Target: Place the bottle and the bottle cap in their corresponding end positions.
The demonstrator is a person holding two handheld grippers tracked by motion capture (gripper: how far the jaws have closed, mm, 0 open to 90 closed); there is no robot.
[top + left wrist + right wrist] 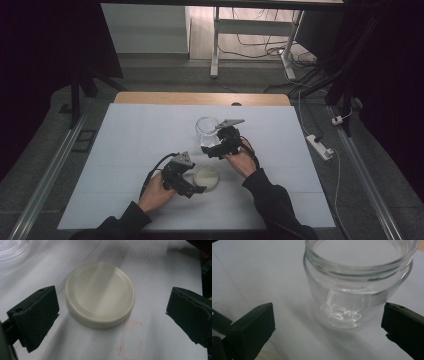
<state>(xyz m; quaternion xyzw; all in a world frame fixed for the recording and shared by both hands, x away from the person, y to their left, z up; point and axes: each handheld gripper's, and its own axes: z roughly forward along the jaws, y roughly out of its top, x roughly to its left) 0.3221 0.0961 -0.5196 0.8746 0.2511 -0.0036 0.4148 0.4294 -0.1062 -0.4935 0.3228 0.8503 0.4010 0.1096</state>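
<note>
Item 1: cream round lid (100,295), flat on the white desk (125,140), near the front edge at centre; in the high view it lies at 3 o'clock of the left gripper (192,187). Left gripper jaws apart, one either side of the lid, touching nothing.

Item 2: clear glass jar (359,282), upright, mouth open, at 12 o'clock of the lid, apparently empty though glare blurs the inside. Right gripper (214,150) sits just at 5 o'clock of the jar; jaws apart, flanking the jar's base without contact.
</note>
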